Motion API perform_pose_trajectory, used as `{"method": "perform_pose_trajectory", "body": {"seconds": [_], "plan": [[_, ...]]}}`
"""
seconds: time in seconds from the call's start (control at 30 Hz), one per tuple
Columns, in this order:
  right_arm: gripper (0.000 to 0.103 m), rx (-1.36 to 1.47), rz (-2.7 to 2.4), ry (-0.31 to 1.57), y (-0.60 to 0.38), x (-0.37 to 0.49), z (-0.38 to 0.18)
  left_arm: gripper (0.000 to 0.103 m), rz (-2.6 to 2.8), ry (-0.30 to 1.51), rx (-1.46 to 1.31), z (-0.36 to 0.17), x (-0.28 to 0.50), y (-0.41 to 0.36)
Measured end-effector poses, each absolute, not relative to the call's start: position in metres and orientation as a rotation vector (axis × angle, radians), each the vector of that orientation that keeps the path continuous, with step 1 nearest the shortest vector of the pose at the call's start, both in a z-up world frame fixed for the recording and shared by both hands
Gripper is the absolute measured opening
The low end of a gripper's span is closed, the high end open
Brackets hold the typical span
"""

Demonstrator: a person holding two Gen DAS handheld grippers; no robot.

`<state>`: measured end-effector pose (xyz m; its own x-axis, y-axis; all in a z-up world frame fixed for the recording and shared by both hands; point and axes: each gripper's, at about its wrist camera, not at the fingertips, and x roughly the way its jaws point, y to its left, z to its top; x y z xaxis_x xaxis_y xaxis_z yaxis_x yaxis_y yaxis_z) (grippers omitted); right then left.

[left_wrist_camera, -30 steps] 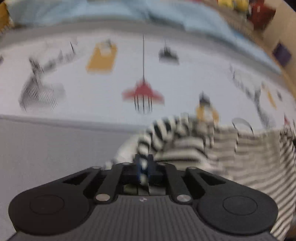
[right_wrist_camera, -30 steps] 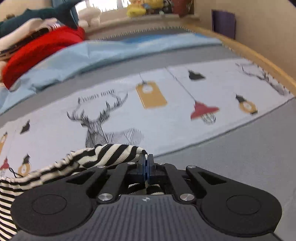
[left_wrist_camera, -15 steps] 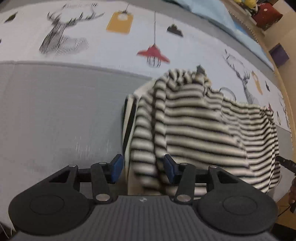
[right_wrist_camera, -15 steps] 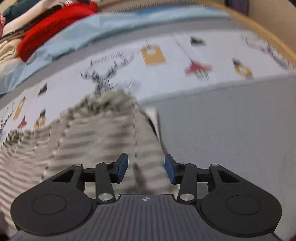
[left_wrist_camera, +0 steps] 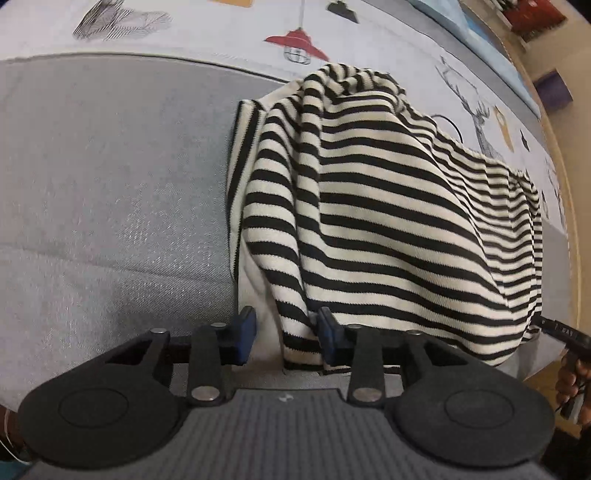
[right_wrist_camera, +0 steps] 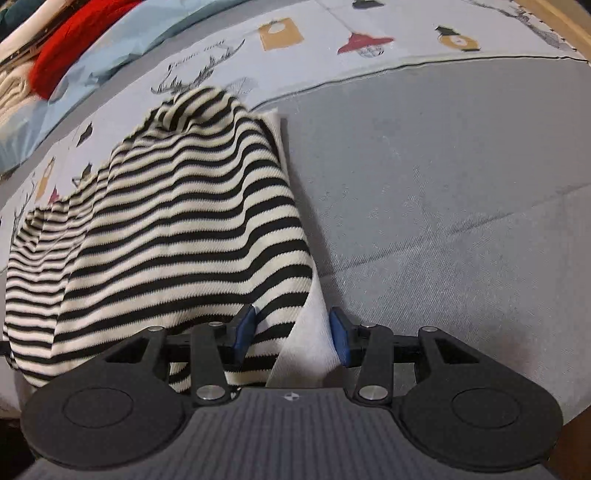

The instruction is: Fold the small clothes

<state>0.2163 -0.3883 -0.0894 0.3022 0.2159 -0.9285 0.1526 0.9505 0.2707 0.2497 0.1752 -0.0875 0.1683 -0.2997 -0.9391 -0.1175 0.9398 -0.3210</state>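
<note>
**Striped garment lies folded on the grey bedding, both grippers apart over its near corners**

The black-and-cream striped knit garment (left_wrist_camera: 388, 206) lies doubled over on the plain grey woven bed cover (left_wrist_camera: 110, 177), its far edge reaching onto the pale printed sheet with deer and red lamps (left_wrist_camera: 229, 33). A plain cream under-layer shows along the garment's edge on each side.

The left gripper (left_wrist_camera: 284, 334) points steeply down at the garment's near left corner. Its blue-padded fingers (left_wrist_camera: 246, 328) stand apart — they have just been closing in somewhat, yet a clear gap shows, with the striped hem lying between them and against the right-hand pad, not pinched.

The right gripper (right_wrist_camera: 293, 334) hangs over the garment's near right corner (right_wrist_camera: 207, 229). Its blue pads (right_wrist_camera: 339, 338) are spread, having just been opening; the striped edge and a white flap of cloth lie between them, unclamped.

At the right edge of the left wrist view a hand (left_wrist_camera: 572, 384) shows, holding a black handle. Far off in the right wrist view sit a folded red cloth (right_wrist_camera: 74, 48) and a light blue sheet (right_wrist_camera: 155, 29).
</note>
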Motion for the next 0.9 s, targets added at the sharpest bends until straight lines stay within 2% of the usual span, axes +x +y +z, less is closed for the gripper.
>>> {"method": "perform_pose_trajectory", "body": {"seconds": [0.03,0.07,0.13,0.17,0.23,0.37,0.43,0.57,0.67,0.73,0.8,0.87,0.9], "plan": [[0.046,0.322,0.048,1.283,-0.389,0.215,-0.092,0.014,-0.148,1.398,-0.332,-0.087,0.25,0.172],[0.045,0.318,0.042,1.291,-0.39,0.214,-0.093,0.012,-0.155,1.387,-0.3,-0.085,0.247,0.17],[0.03,0.36,0.025,1.286,-0.394,0.212,-0.092,0.01,-0.157,1.359,-0.26,-0.079,0.244,0.17],[0.013,0.384,0.024,1.271,-0.395,0.211,-0.088,0.007,-0.148,1.332,-0.264,-0.073,0.242,0.175],[0.008,0.386,0.014,1.215,-0.395,0.21,-0.075,0.005,-0.114,1.256,-0.338,-0.059,0.239,0.195],[0.006,0.446,-0.019,1.061,-0.408,0.2,-0.041,0.005,-0.094,1.157,-0.348,-0.034,0.22,0.216],[0.006,0.481,-0.053,1.036,-0.417,0.193,-0.037,0.005,-0.081,1.219,-0.287,-0.045,0.216,0.214],[0.006,0.389,-0.114,1.166,-0.413,0.197,-0.067,0.006,-0.07,1.447,-0.134,-0.092,0.22,0.189],[0.006,0.348,-0.143,1.235,-0.406,0.203,-0.088,0.009,-0.06,1.47,-0.079,-0.096,0.221,0.178],[0.008,0.332,-0.136,1.249,-0.403,0.205,-0.091,0.012,-0.067,1.44,-0.071,-0.087,0.22,0.175],[0.014,0.312,-0.146,1.238,-0.404,0.207,-0.086,0.017,-0.057,1.335,-0.062,-0.068,0.22,0.174],[0.016,0.289,-0.178,1.176,-0.407,0.204,-0.071,0.03,-0.062,1.209,-0.082,-0.047,0.219,0.175],[0.02,0.28,-0.186,1.128,-0.409,0.202,-0.062,0.03,-0.08,1.159,-0.115,-0.039,0.219,0.175]]}}
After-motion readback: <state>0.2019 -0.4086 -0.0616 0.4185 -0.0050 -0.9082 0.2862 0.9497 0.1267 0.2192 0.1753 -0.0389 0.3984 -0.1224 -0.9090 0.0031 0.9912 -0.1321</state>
